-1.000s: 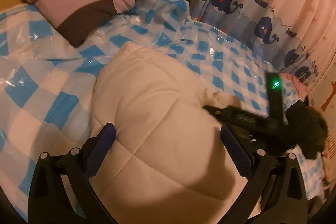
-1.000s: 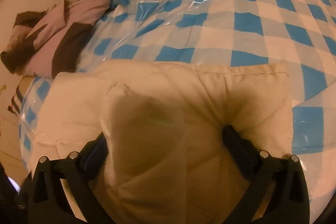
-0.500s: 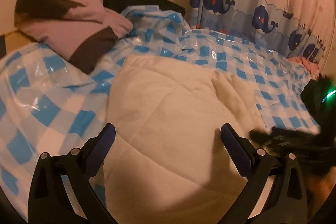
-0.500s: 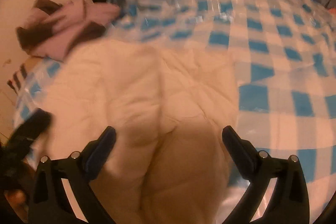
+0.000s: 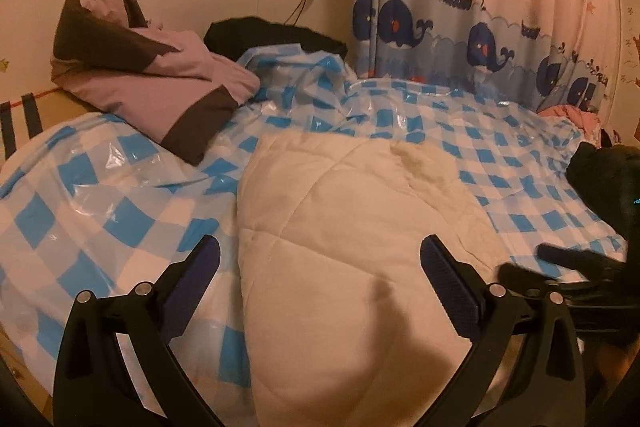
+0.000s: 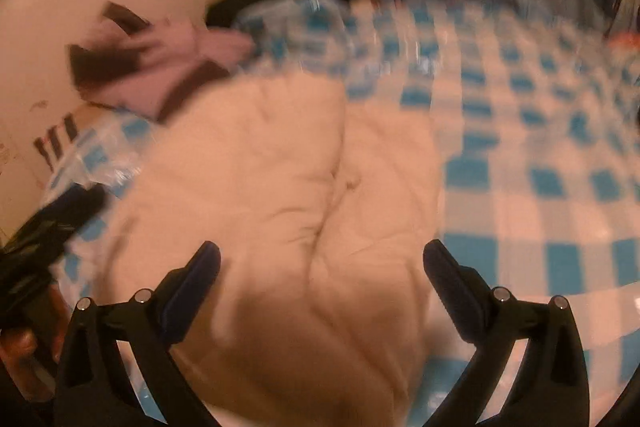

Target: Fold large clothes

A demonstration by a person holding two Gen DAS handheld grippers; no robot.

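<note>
A cream quilted garment (image 5: 348,227) lies folded in a thick bundle on the blue-and-white checked plastic sheet (image 5: 100,195) over the bed. It also shows in the blurred right wrist view (image 6: 288,207). My left gripper (image 5: 320,279) is open and empty, raised over the bundle's near end. My right gripper (image 6: 320,283) is open and empty above the same bundle. The right gripper also shows at the right edge of the left wrist view (image 5: 576,267); the left one at the left edge of the right wrist view (image 6: 44,227).
A pink and brown folded cloth (image 5: 148,83) lies at the back left by the wall. A black garment (image 5: 272,35) lies behind it. A whale-print curtain (image 5: 480,27) hangs at the back right. Pink cloth (image 5: 568,115) sits at the far right.
Both grippers have pulled back and up from the cream bundle. The right gripper, earlier pressed into the fabric, now hovers free of it. The bundle stays put.
</note>
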